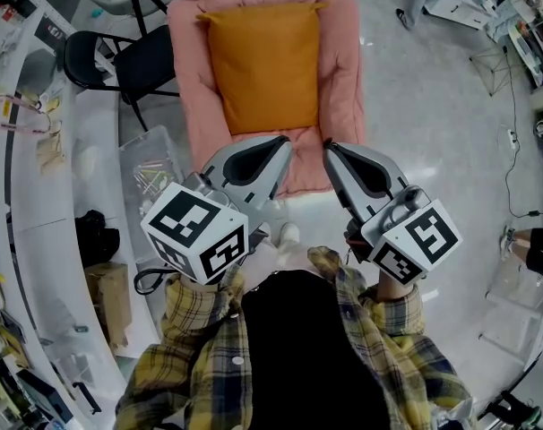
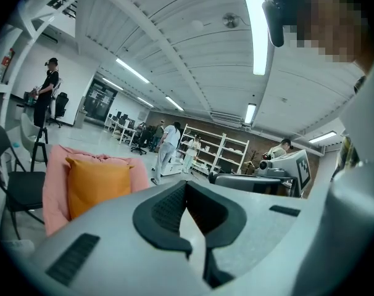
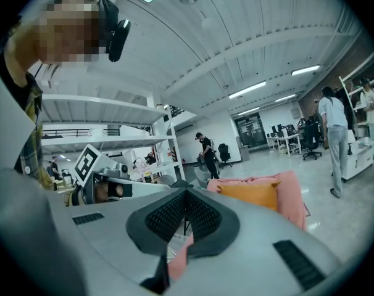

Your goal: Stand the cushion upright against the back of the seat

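Note:
An orange cushion (image 1: 264,65) rests upright against the back of a pink padded seat (image 1: 343,88); the left gripper view shows the cushion (image 2: 94,184) standing in front of the pink backrest (image 2: 54,184), and so does the right gripper view (image 3: 252,193). My left gripper (image 1: 285,141) and right gripper (image 1: 328,146) hover side by side at the seat's front edge, short of the cushion and not touching it. Both are shut with nothing between their jaws, as the left gripper (image 2: 187,185) and right gripper (image 3: 187,191) show in their own views.
A black folding chair (image 1: 119,61) stands left of the seat, with a clear plastic bin (image 1: 155,173) in front of it. A white curved table (image 1: 38,240) runs along the left. Cables (image 1: 513,133) lie on the floor at the right. People and shelves (image 2: 211,153) stand far behind.

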`<state>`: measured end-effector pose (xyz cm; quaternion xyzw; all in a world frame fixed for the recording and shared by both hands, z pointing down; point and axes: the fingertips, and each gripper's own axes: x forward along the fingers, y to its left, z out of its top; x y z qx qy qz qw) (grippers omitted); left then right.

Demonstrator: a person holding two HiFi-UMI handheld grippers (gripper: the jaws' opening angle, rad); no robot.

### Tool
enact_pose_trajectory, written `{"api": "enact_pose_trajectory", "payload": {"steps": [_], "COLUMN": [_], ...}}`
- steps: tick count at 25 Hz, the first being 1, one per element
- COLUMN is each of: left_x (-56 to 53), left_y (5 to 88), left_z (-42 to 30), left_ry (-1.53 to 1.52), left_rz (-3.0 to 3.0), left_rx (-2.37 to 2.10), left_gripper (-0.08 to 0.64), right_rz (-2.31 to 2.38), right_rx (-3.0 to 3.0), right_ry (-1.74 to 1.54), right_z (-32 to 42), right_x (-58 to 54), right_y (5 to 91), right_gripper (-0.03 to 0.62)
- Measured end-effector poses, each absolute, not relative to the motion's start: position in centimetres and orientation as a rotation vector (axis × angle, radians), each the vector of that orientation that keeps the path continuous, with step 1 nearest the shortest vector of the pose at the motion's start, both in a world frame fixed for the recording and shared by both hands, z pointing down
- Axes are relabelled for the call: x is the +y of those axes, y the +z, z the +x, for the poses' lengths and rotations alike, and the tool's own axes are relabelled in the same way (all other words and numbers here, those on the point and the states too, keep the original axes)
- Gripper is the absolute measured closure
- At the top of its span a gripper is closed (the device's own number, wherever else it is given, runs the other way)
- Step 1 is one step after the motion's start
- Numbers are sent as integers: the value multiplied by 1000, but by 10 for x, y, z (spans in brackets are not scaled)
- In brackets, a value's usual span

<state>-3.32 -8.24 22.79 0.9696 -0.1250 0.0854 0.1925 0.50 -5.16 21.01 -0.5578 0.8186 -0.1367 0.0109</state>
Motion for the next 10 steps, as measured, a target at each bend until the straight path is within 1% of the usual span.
{"api": "enact_pose_trajectory", "payload": {"steps": [10], "left_x": [-97], "left_y": [205], "left_z": [-37], "left_ry": [332], "left_rz": [2892], "left_rx": [-164], "left_gripper": [555], "right_rz": [-1741], "right_rx": [2537], "right_ry": [-406], "right_z": [10], "right_x": [-51], "right_y": [204], "right_gripper": [574]}}
